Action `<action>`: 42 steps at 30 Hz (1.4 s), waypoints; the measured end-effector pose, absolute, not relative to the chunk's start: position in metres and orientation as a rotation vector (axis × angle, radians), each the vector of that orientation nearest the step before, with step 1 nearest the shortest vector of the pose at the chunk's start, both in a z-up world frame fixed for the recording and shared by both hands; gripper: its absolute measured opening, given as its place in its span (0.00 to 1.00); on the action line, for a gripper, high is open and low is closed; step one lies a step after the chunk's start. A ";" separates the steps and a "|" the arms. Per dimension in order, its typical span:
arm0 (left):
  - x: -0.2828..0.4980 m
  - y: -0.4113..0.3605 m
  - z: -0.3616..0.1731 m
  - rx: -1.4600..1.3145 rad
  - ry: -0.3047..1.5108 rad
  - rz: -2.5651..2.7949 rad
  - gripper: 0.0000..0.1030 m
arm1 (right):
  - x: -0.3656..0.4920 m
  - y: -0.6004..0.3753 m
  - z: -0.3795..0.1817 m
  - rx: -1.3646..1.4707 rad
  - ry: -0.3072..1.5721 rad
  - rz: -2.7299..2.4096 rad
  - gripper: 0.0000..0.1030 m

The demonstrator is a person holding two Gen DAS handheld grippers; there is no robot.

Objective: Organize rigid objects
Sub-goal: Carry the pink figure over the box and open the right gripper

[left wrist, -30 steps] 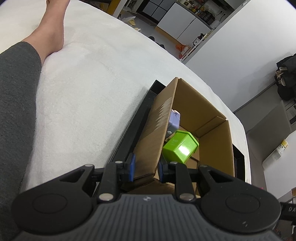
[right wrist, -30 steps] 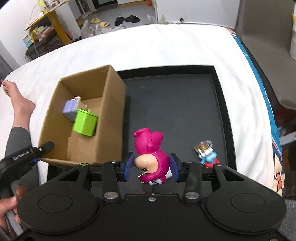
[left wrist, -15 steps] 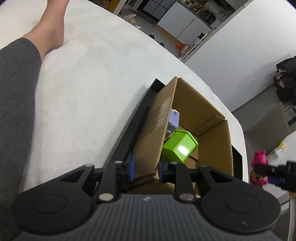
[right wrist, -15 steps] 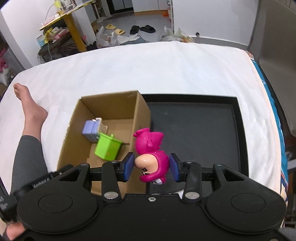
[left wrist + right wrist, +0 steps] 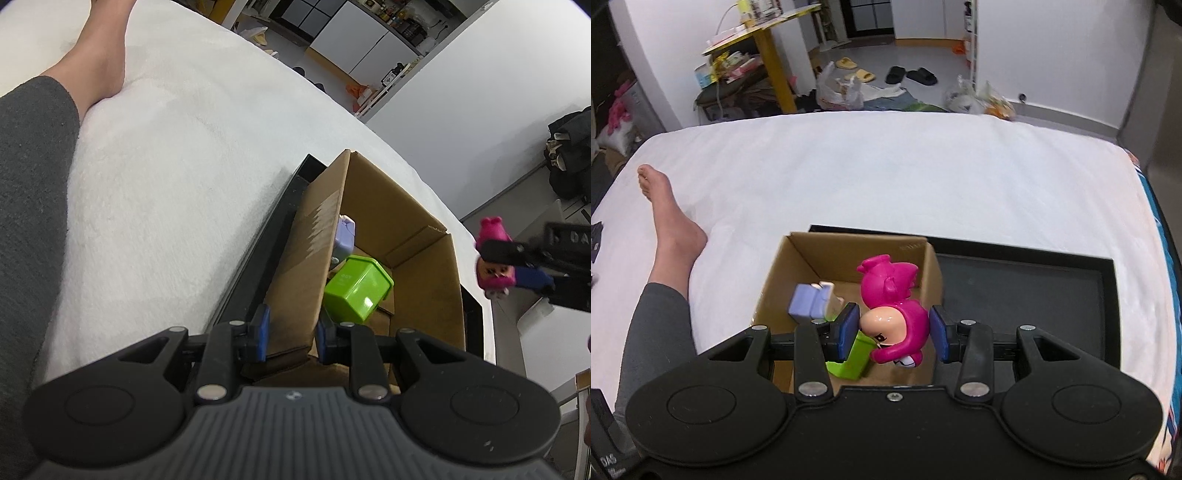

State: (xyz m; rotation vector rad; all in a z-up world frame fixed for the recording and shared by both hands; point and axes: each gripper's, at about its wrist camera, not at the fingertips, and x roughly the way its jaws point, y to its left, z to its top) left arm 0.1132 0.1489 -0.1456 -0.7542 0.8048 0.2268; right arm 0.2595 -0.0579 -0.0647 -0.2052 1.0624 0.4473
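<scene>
My right gripper [image 5: 894,330] is shut on a pink toy figure [image 5: 892,306] and holds it in the air over the open cardboard box [image 5: 849,247]. The figure also shows in the left wrist view [image 5: 493,258], above and right of the box. My left gripper [image 5: 291,328] is shut on the box's near side wall [image 5: 306,258]. Inside the box lie a green toy bin [image 5: 356,288] and a lilac block toy [image 5: 345,240]; both show in the right wrist view too, the bin [image 5: 855,356] partly hidden by my fingers, the lilac toy [image 5: 809,304] beside it.
The box stands at the left end of a black tray [image 5: 1027,284] on a white bed [image 5: 886,166]. The person's bare foot and grey-clad leg [image 5: 668,236] lie left of the box. Beyond the bed are a yellow table, bags and slippers on the floor.
My right gripper has lifted the pink figure off the tray and carried it left, to above the box. My left gripper has kept its hold on the box wall.
</scene>
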 end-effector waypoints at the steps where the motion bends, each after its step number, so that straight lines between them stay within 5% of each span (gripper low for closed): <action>1: 0.113 0.149 -0.146 -0.757 0.804 0.227 0.23 | 0.261 -0.055 -0.066 -0.210 1.062 0.456 0.40; 24: 0.113 0.151 -0.146 -0.763 0.807 0.226 0.23 | 0.279 -0.015 -0.099 -0.355 1.065 0.523 0.41; 42: 0.114 0.150 -0.147 -0.762 0.805 0.225 0.23 | 0.263 -0.057 -0.062 -0.243 1.052 0.511 0.42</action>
